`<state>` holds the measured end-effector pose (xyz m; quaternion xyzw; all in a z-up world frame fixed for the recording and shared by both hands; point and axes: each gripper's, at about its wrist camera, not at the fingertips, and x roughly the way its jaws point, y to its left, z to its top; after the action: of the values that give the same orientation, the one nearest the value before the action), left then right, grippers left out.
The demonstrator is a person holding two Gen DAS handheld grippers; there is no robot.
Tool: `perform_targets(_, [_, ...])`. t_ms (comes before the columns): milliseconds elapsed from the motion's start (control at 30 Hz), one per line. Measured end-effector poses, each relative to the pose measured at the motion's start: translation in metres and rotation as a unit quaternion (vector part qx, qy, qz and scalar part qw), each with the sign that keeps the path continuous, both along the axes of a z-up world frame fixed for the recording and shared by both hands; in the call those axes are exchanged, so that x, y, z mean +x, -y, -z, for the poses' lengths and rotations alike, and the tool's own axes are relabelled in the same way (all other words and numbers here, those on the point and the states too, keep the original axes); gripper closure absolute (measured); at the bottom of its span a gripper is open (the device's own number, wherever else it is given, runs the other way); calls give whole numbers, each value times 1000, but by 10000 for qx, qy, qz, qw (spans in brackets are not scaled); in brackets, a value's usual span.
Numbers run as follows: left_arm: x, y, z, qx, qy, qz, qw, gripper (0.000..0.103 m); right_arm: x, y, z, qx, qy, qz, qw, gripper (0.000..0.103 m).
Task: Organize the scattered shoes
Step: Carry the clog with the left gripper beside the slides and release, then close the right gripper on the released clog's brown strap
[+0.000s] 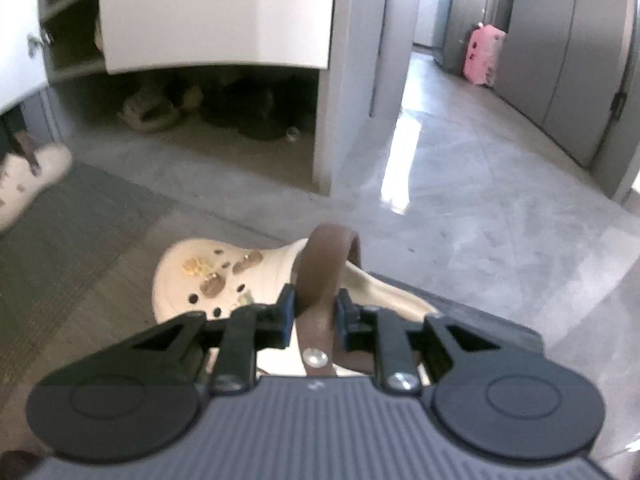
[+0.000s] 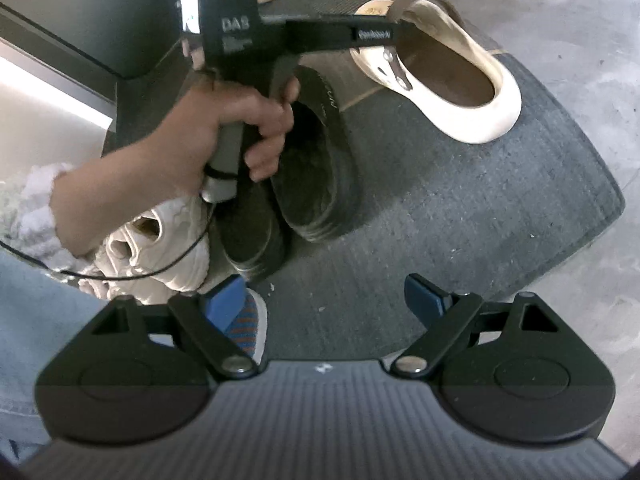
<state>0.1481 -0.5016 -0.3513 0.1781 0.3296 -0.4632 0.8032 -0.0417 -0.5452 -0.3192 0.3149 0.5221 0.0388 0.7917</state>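
A cream clog (image 1: 208,276) with charms and a brown heel strap (image 1: 320,264) lies at the edge of a dark mat (image 2: 460,208). My left gripper (image 1: 316,312) straddles the strap, which stands undeformed between the blue pads with a sliver of room on each side, so the jaws are narrowly open. From the right wrist view the same clog (image 2: 452,80) rests on the mat with the left gripper (image 2: 394,26) at its strap. My right gripper (image 2: 328,300) hangs wide open over the mat with nothing between its fingers. The matching clog (image 1: 24,184) lies far left.
A pair of black shoes (image 2: 316,168) and white sneakers (image 2: 160,240) crowd the mat's left side. A person's hand (image 2: 224,120) holds the left gripper's handle. The white shoe cabinet (image 1: 216,12) has shoes in its bottom recess (image 1: 208,112). A pink bag (image 1: 482,56) leans in the hallway.
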Motion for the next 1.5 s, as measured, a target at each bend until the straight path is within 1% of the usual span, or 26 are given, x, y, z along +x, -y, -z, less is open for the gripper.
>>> perform_targets(33, [2, -4, 1, -61, -91, -193, 9998, 64, 0, 3, -1, 36, 62, 84, 9999, 15])
perform_targets(67, [6, -10, 2, -164, -295, -489, 9982, 53, 0, 6, -2, 83, 163, 203, 9996, 15])
perform_targets(133, [11, -22, 2, -301, -455, -899, 9945, 43, 1, 10, -5, -10, 357, 371, 9987, 15])
perform_targets(200, [14, -40, -1, -466, -560, -1453, 9867, 41, 5, 12, -10, -310, 547, 404, 9972, 15])
perform_targets(267, [18, -53, -4, -482, -636, -1777, 9808, 34, 9, 12, -13, -569, 654, 374, 9955, 15])
perform_targets(333, [21, -61, -10, -459, -690, -1887, 9785, 34, 15, 15, -19, -883, 918, 270, 9915, 15])
perform_targets(400, [25, -67, -18, -392, -611, -2043, 9762, 28, 21, 23, -26, -1337, 1253, 121, 9830, 15])
perform_targets(433, [25, -70, -21, -338, -554, -2145, 9746, 23, 23, 25, -27, -1503, 1322, 37, 9798, 14])
perform_targets(500, [26, -77, -27, -250, -479, -2370, 9700, 21, 40, 30, -27, -1880, 1467, -332, 9706, 14])
perform_targets(600, [23, -92, -34, -124, -400, -2672, 9627, 19, 68, 36, -19, -2126, 1493, -712, 9630, 15])
perform_targets(633, [21, -97, -35, -112, -312, -2709, 9620, 15, 83, 38, -16, -2194, 1469, -833, 9609, 15])
perform_targets(667, [18, -102, -36, -85, -239, -2731, 9617, 11, 96, 40, -12, -2127, 1473, -852, 9622, 15])
perform_targets(733, [15, -108, -38, 20, -182, -2792, 9601, 10, 110, 45, -7, -1955, 1497, -812, 9658, 15])
perform_targets(800, [15, -111, -38, 32, -320, -2802, 9594, 10, 123, 46, 4, -1867, 1456, -747, 9687, 15])
perform_targets(833, [15, -113, -40, 6, -383, -2807, 9590, 10, 131, 47, 11, -1830, 1400, -717, 9704, 15])
perform_targets(867, [14, -115, -41, -14, -438, -2808, 9588, 14, 138, 46, 18, -1804, 1335, -704, 9719, 15])
perform_targets(900, [13, -117, -42, -29, -477, -2796, 9589, 16, 144, 45, 24, -1783, 1265, -699, 9733, 15])
perform_targets(933, [13, -119, -43, -57, -513, -2776, 9593, 14, 151, 47, 31, -1702, 1208, -650, 9758, 15])
perform_targets(1000, [12, -123, -44, -111, -572, -2746, 9598, 14, 160, 52, 38, -1549, 1180, -458, 9798, 15])
perform_targets(1067, [13, -125, -45, -148, -517, -2815, 9580, 13, 169, 58, 47, -1331, 1167, -203, 9840, 15])
perform_targets(1133, [15, -126, -44, -132, -485, -2875, 9565, 13, 175, 58, 55, -1243, 1152, -128, 9855, 15])
perform_targets(1200, [20, -130, -42, -153, -570, -2988, 9525, 13, 180, 56, 60, -1263, 1151, -168, 9852, 26])
perform_targets(1267, [25, -134, -41, -175, -653, -3077, 9491, 13, 188, 52, 63, -1377, 1202, -238, 9829, 27])
perform_targets(1367, [26, -135, -40, -228, -737, -3028, 9499, 13, 196, 52, 64, -1494, 1267, -174, 9805, 31])
perform_targets(1433, [24, -133, -41, -269, -755, -2951, 9521, 13, 202, 53, 67, -1510, 1208, -70, 9811, 31])
perform_targets(1500, [23, -133, -44, -337, -750, -2875, 9543, 13, 208, 53, 71, -1514, 1146, -32, 9818, 34])
